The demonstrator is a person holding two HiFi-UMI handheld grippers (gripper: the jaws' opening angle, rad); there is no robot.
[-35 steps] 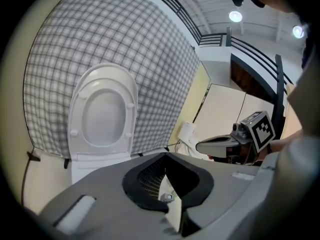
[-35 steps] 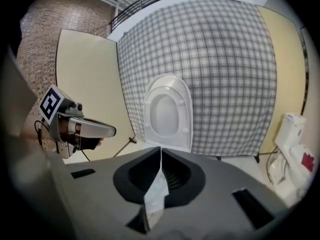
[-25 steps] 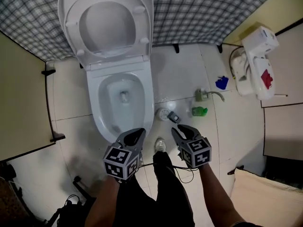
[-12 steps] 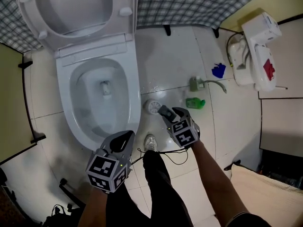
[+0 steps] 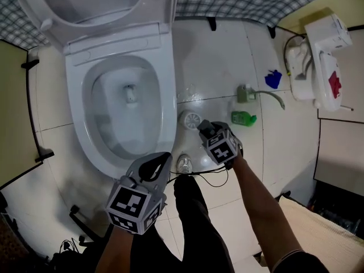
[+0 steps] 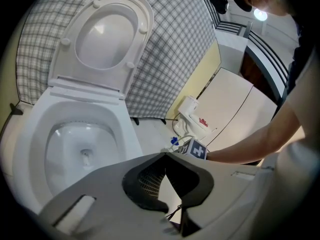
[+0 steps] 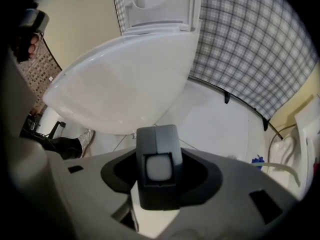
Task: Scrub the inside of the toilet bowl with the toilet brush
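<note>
Task barely begun, by my read: no scrubbing yet. Toilet bowl (image 5: 166, 104) stands w/ lid (image 5: 85, 4) up and no brush in it. Toilet brush (image 7: 157, 139) looks to be in its holder (image 5: 191, 120) on the floor, just beside the bowl's right side.

Right hand-held gripper (image 5: 207, 132) points down over it. Its jaws have just been opening and now stand wide, w/ the grey handle top btwn them. There are gaps either side, so it's released, no grip yet. Left hand-held gripper (image 5: 158, 165) is near the bowl's front edge, jaws clenched together, nothing in them.

Left to do, prob.: close on the handle, lift the brush out, carry it to the bowl, scrub the inside.

Count:
- 1 toilet
- 1 brush + 1 holder
- 2 hand-held grippers
- 1 green bottle (image 5: 243, 118)
- 1 blue item (image 5: 273, 79) near the wall
- 1 shoe (image 5: 183, 164) showing
</note>
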